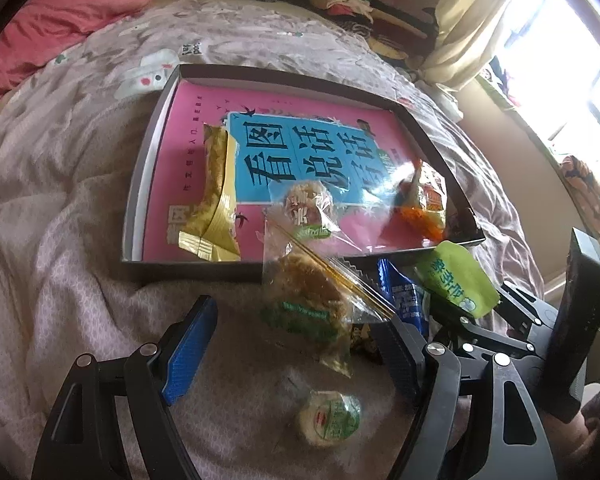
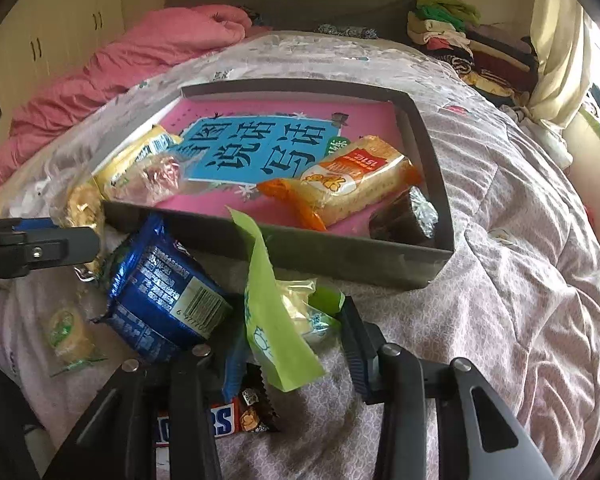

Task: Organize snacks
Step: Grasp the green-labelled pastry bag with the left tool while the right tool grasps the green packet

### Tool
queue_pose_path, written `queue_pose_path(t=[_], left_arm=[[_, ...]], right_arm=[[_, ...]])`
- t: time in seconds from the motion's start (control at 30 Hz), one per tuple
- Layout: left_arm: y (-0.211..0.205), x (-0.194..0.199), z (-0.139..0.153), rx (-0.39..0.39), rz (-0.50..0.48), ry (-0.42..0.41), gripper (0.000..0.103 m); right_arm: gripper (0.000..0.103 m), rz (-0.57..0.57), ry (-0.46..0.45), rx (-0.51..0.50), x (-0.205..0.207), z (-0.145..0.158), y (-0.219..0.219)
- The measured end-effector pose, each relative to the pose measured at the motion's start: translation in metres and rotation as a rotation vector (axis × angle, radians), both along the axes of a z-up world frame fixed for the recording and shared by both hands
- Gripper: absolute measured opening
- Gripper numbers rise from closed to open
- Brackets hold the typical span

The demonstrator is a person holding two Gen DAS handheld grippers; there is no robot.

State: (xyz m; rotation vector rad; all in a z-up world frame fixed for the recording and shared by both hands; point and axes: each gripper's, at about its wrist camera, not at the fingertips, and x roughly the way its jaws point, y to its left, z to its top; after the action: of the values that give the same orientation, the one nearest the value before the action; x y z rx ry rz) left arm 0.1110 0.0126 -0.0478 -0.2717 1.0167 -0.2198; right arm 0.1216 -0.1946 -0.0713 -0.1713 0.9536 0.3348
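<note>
Close up, the right tool [image 2: 288,344] pinches a green snack packet [image 2: 272,320] on the bed [image 2: 520,280]; the left tool [image 1: 288,344] is spread wide around a clear-wrapped pastry [image 1: 308,300].

Each gripper [image 1: 292,352] is being built from black, curved linkage arms with long triangular cut-outs, pinned at the joints by round silver screws. The inner faces of the fingers [image 1: 188,348] are being lined with blue ribbed pads, while their outer shells are being kept matt black. On the right gripper [image 2: 288,344], seen from the left wrist view, a flat black block is being carried above the linkage, and its fingers [image 2: 358,348] are being faced with the same ribbed blue.
</note>
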Motion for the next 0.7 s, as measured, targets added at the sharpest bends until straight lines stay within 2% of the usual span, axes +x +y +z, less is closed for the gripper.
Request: queue_pose_path(t=[0.13,0.2,0.3,0.4,0.7], left_arm=[[0.002,0.005,-0.006,-0.023,0.013,0.012,0.077],[0.004,0.005,-0.009,-0.027,0.026,0.017,0.066],[0.006,0.006,-0.011,-0.06,0.03,0.023,0.054],[0.004,0.006,-0.009,-0.06,0.023,0.007,0.048],[0.004,0.0,-0.003,-0.069,0.013,-0.002,0.045]], right_arm=[[0.042,-0.015,0.004,0.042,-0.002,0.005,-0.007],[0.042,-0.023,0.002,0.061,-0.003,0.008,-0.01],[0.042,-0.035,0.003,0.1,-0.004,0.013,-0.015],[0.042,-0.042,-0.001,0.133,-0.004,0.017,-0.019],[0.042,-0.03,-0.016,0.2,-0.007,0.028,-0.02]])
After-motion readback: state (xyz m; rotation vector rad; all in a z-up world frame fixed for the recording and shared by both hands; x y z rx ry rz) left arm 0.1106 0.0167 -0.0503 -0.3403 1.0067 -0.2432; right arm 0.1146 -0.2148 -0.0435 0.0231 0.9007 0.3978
